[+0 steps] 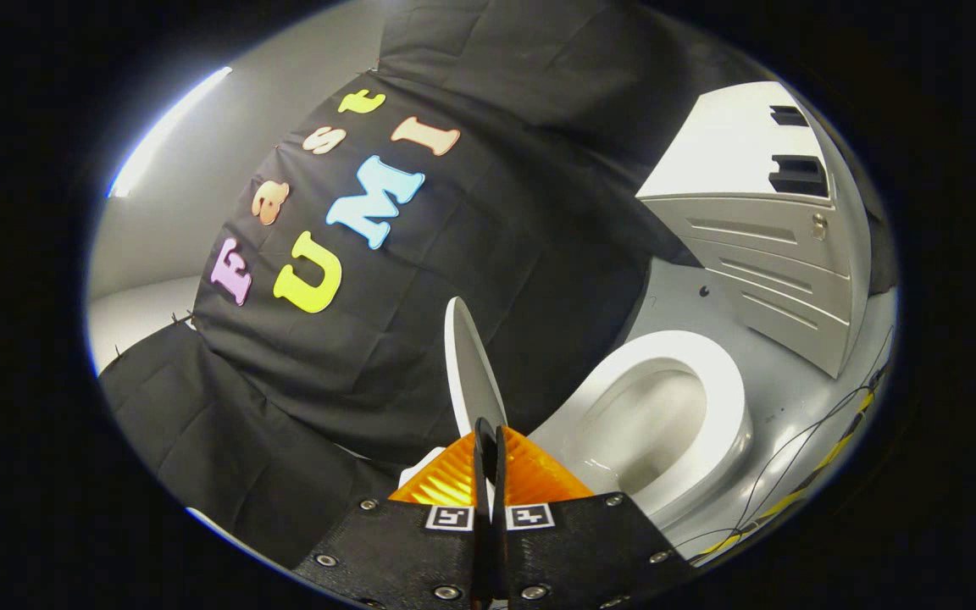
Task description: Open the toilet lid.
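The white toilet lid [468, 360] stands raised, seen edge-on, leaning toward the black cloth wall. Its lower rim runs straight into the narrow gap between my two orange fingers. My gripper [489, 434] is shut on that rim, and the black pads [480, 440] press on it from both sides. To the right of the fingers lies the uncovered white seat [729, 398], with the bowl [649, 424] inside it showing a little water at the bottom.
A pale grey cabinet [780, 263] with drawers stands beyond the toilet, on the grey floor [683, 296]. Thin black cables and a yellow-black strip [801, 479] run along the floor beside the bowl. The black cloth wall [539, 212] hangs close behind the lid.
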Tool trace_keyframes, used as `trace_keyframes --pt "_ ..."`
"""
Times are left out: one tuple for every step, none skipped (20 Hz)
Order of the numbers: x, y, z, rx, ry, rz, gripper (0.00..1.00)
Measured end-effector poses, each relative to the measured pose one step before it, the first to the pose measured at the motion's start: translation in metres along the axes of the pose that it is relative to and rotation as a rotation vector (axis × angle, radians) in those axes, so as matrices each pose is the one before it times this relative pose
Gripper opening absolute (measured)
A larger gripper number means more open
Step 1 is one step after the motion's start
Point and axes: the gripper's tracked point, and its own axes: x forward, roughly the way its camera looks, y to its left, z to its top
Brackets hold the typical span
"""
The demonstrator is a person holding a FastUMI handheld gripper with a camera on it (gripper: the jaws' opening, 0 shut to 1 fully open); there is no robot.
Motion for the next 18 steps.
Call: trace_keyframes --pt "0.00015 0.00455 -0.00028 -0.01117 0.00082 0.00624 0.00" --pt "-0.00038 0.00411 -0.00239 -0.01298 0.00234 0.00329 0.00" --pt "0.00029 0.00566 -0.00183 -0.00425 0.00442 0.00846 0.00" --pt "-0.00089 0.00603 -0.00077 -0.01345 -0.00320 0.00779 0.00" --pt "0.00049 0.00520 -0.00189 -0.00951 0.00457 0.00893 0.00" --pt "-0.00074 0.00436 -0.00022 -0.00597 -0.00726 0.00924 0.00" --pt "0.00077 0.00508 -0.00182 -0.00179 0.00316 0.01019 0.00" --pt "0.00042 0.00443 -0.00140 0.00594 -0.00009 0.00602 0.00" --pt "0.00040 0.00506 -0.00271 -0.00951 0.00557 0.00796 0.00" --pt "0.00050 0.00594 -0.00008 -0.01094 0.00045 0.00416 0.00" --pt "0.00098 0.00484 -0.00193 -0.01691 0.00383 0.00306 0.00" --pt "0.00019 0.00494 -0.00162 -0.01224 0.00274 0.00581 0.00" --pt "0.00100 0.00514 -0.00106 -0.01062 0.00089 0.00571 0.00" --pt "-0.00014 0.00628 -0.00258 -0.00864 0.00425 0.00692 0.00" --pt "0.00042 0.00558 -0.00123 -0.00394 -0.00326 0.00435 0.00" --pt "-0.00111 0.00553 -0.00292 -0.00516 0.00674 0.00963 0.00" --pt "0.00048 0.00538 -0.00101 -0.00632 -0.00196 0.00579 0.00" --pt "0.00104 0.00555 -0.00294 -0.01081 0.00703 0.00740 0.00"
